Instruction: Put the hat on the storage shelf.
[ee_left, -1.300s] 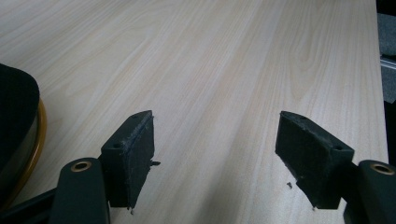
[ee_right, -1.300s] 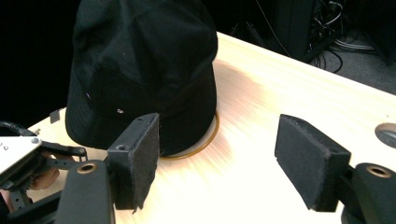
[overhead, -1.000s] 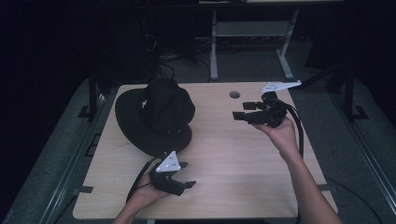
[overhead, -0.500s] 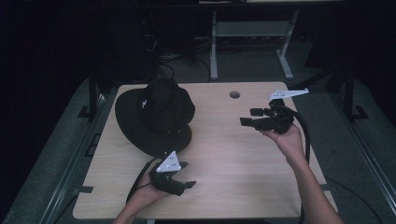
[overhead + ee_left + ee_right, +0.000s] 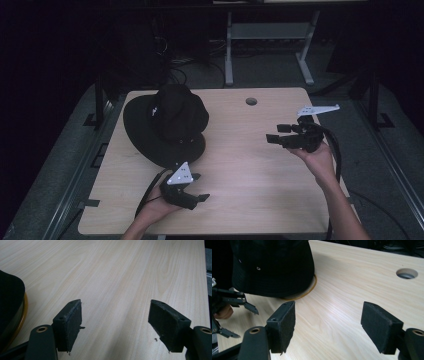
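A black wide-brimmed hat (image 5: 167, 125) lies on the left half of the wooden table (image 5: 240, 165), its brim edged in tan. My left gripper (image 5: 199, 192) rests low near the table's front edge, just in front of the hat, jaws wide open over bare wood (image 5: 116, 322). The hat's brim (image 5: 11, 305) sits at the left edge of the left gripper view. My right gripper (image 5: 275, 135) hovers over the right side of the table, pointing left toward the hat (image 5: 272, 265), jaws open and holding nothing (image 5: 328, 325).
A round cable hole (image 5: 251, 101) is cut in the table near its far edge. Metal frame rails (image 5: 75, 170) run along both sides. A white desk leg (image 5: 229, 50) and cables stand behind the table in the dark.
My right gripper has drifted right and slightly toward the person, away from the cable hole. The left gripper and the hat have stayed put.
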Demonstrator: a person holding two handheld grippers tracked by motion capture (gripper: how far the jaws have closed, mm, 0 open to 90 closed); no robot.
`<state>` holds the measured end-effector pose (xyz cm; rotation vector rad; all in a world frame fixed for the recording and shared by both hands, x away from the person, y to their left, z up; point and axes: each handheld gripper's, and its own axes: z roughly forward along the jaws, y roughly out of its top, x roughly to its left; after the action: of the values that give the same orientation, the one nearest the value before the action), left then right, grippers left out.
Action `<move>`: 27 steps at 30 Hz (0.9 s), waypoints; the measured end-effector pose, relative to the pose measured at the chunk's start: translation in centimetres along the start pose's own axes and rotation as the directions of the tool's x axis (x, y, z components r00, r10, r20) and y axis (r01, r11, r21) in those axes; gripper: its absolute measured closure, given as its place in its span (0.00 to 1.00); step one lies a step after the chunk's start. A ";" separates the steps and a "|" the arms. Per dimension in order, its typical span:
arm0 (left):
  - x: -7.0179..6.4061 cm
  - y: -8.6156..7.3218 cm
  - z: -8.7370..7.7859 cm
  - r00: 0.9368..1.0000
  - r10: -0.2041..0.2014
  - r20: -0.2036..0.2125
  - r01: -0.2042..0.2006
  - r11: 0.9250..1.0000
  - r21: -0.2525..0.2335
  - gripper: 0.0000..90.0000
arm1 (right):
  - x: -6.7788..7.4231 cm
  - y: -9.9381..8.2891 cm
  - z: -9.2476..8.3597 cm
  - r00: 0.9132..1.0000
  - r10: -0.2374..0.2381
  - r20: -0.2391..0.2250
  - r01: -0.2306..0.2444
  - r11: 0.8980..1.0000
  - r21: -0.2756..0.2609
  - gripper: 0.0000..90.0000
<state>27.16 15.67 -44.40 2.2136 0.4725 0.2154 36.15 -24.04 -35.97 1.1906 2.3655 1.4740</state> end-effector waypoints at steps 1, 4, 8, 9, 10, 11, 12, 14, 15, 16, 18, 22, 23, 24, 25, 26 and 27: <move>0.0 0.0 0.0 1.000 -0.002 0.001 0.002 1.000 0.001 0.29 | -0.1 -0.3 -0.1 1.000 0.004 0.002 -0.004 1.000 0.002 0.30; 0.0 0.0 0.0 1.000 0.000 0.000 0.000 1.000 0.000 0.29 | -0.4 -1.1 -0.4 1.000 0.010 0.004 -0.010 1.000 0.005 0.30; 0.0 0.0 0.0 1.000 -0.003 -0.001 0.003 1.000 -0.002 0.29 | -0.5 -2.0 -0.9 1.000 0.020 -0.001 -0.020 1.000 0.000 0.30; 0.0 0.0 0.0 1.000 -0.003 -0.002 0.003 1.000 -0.004 0.29 | -0.5 -2.2 -1.0 1.000 0.018 0.002 -0.018 1.000 0.000 0.30; 0.0 0.0 0.0 1.000 -0.005 -0.002 0.004 1.000 -0.002 0.29 | -0.5 -2.4 -1.2 1.000 0.019 0.001 -0.019 1.000 -0.002 0.30; 0.0 0.0 0.0 1.000 -0.004 -0.002 0.004 1.000 -0.001 0.29 | -0.5 -2.6 -1.3 1.000 0.025 -0.001 -0.025 1.000 -0.003 0.30; 0.0 0.0 0.0 1.000 -0.004 -0.002 0.004 1.000 0.000 0.29 | -0.5 -2.8 -1.4 1.000 0.026 0.000 -0.026 1.000 -0.005 0.30; 0.0 0.0 0.0 1.000 -0.004 -0.003 0.004 1.000 -0.001 0.29 | -0.6 -3.3 -1.7 1.000 0.026 0.000 -0.026 1.000 -0.005 0.30; 0.0 0.0 0.0 1.000 -0.006 -0.004 0.006 1.000 -0.002 0.29 | -0.6 -3.5 -1.7 1.000 0.027 0.002 -0.027 1.000 -0.007 0.30; 0.0 0.0 0.0 1.000 -0.010 -0.002 0.010 1.000 -0.003 0.29 | -0.6 -3.8 -1.8 0.999 0.035 0.001 -0.035 0.999 -0.006 0.29; 0.0 -0.1 -0.1 1.000 -0.003 -0.003 0.003 1.000 0.003 0.29 | -0.7 -4.4 -1.8 0.999 0.039 0.000 -0.039 0.999 -0.006 0.29; 0.0 -0.1 -0.1 1.000 -0.006 -0.002 0.006 1.000 0.006 0.29 | -0.6 -5.6 -1.9 0.999 0.046 0.000 -0.046 0.999 -0.002 0.29; 0.0 -0.1 -0.1 1.000 -0.008 -0.003 0.008 1.000 0.005 0.29 | -0.6 -5.9 -1.9 0.999 0.041 -0.001 -0.041 0.999 -0.002 0.29; 0.0 -0.1 -0.1 1.000 -0.008 -0.002 0.008 1.000 0.005 0.29 | -0.6 -6.2 -2.0 0.999 0.047 0.000 -0.047 0.999 0.000 0.29; 0.0 -0.1 -0.1 1.000 -0.009 -0.003 0.009 1.000 0.005 0.29 | -0.6 -6.5 -2.0 0.999 0.048 0.002 -0.048 0.999 0.000 0.29; 0.0 -0.1 -0.1 1.000 -0.011 -0.003 0.011 1.000 0.004 0.29 | -0.7 -6.7 -2.1 0.999 0.053 0.003 -0.053 0.999 -0.004 0.29; 0.0 -0.1 -0.1 1.000 -0.010 -0.003 0.010 1.000 0.005 0.29 | -0.7 -7.0 -2.2 0.998 0.056 0.002 -0.056 0.998 -0.004 0.29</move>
<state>27.06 15.78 -44.44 2.2153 0.4857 0.2121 31.71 -27.61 -40.61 1.2674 2.3452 1.4917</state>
